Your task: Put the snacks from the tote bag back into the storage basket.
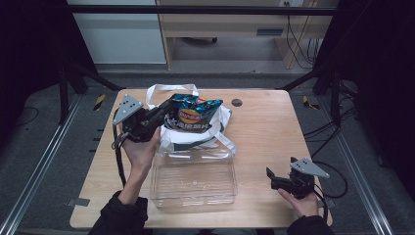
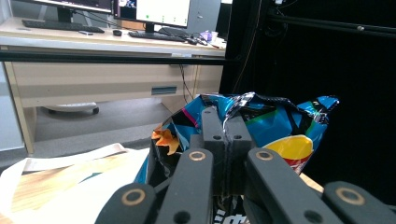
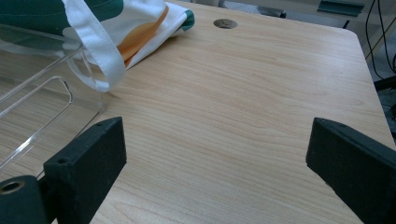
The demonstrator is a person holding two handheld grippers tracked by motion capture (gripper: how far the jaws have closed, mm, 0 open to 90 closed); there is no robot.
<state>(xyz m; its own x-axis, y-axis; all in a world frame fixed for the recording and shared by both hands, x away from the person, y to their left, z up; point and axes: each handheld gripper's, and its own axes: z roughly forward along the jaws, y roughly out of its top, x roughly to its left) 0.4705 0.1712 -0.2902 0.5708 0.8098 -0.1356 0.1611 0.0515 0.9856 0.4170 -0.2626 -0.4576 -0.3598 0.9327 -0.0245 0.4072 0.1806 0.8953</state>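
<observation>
Now left gripper (image 1: 165, 111) pinches chip bag (image 1: 194, 115) (above tote bag (image 1: 215, 128)).

1. The left gripper (image 1: 164, 110) gripped a blue chip bag (image 1: 195, 113), its fingers pinched on the bag's left edge.
2. The chip bag hung above a white tote (image 1: 221, 125) at the desk's (image 1: 274, 127) far side.
3. A clear bin (image 1: 193, 182) sat just in front of the tote.
4. The right gripper (image 1: 270, 175) rested low at the desk's near right, holding nothing.

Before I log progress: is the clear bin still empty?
Empty: the clear bin shows bare table through its floor; the chip bag hangs in the left gripper above the tote.
</observation>
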